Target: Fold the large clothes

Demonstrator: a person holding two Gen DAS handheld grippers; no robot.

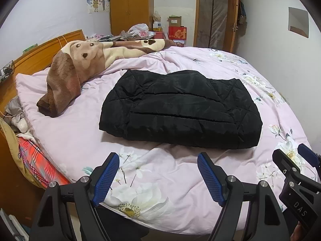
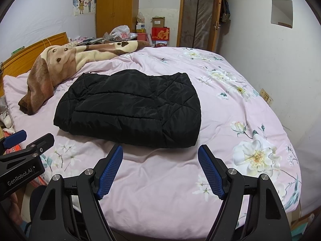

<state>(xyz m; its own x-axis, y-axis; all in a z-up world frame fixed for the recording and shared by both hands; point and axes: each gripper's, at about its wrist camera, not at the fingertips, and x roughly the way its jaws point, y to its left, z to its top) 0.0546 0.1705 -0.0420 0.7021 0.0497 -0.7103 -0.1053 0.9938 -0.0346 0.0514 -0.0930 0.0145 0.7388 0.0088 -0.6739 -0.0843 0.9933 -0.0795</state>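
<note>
Both fisheye views are evenly, softly lit, probably from overhead indoor light. Edges bow strongly, with black vignette in the corners. The black jacket (image 1: 180, 108) swallows detail and casts a faint shadow along the bed (image 1: 164, 180) near its front edge.

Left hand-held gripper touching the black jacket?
Apart. In the left wrist view, pink quilt shows between the open left hand-held gripper and the folded black jacket.
</note>
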